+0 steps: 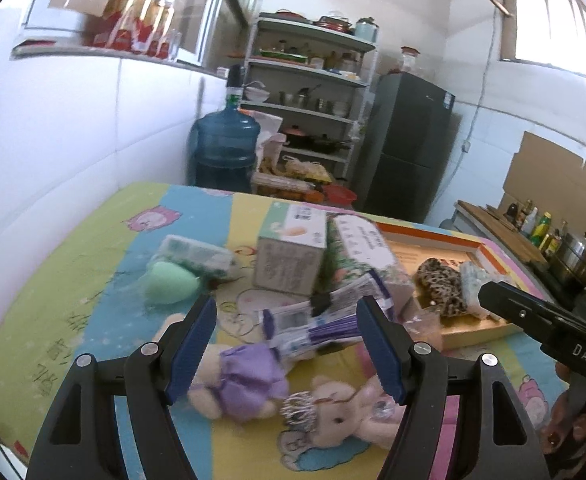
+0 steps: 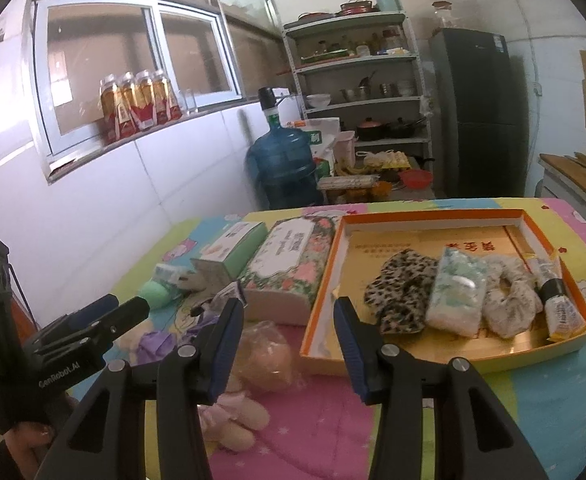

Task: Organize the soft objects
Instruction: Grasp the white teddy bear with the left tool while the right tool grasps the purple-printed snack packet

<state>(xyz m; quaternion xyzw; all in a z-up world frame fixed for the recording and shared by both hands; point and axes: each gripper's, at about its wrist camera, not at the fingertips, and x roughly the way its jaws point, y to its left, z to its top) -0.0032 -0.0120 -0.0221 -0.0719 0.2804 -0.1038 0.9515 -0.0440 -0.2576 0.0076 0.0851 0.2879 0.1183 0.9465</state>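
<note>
My left gripper [image 1: 287, 344] is open and empty, hovering over a purple-striped packet [image 1: 325, 326] and a plush bear in a purple dress [image 1: 245, 380]. A pink plush bear [image 1: 345, 416] lies just in front of it. My right gripper [image 2: 289, 344] is open and empty above the pink plush [image 2: 269, 356], beside the near left corner of the orange tray [image 2: 321, 320]. The tray holds a leopard-print cloth [image 2: 403, 290], a tissue pack [image 2: 459, 294], a pale scrunchie [image 2: 511, 300] and a tube [image 2: 555, 292].
On the colourful bedspread [image 1: 53, 300] lie a green sponge [image 1: 169, 284], a small tissue pack [image 1: 197, 254], a green-white box [image 1: 291, 254] and a floral tissue box [image 2: 289, 268]. A water jug [image 1: 225, 144], shelves and a fridge stand behind. A white wall is on the left.
</note>
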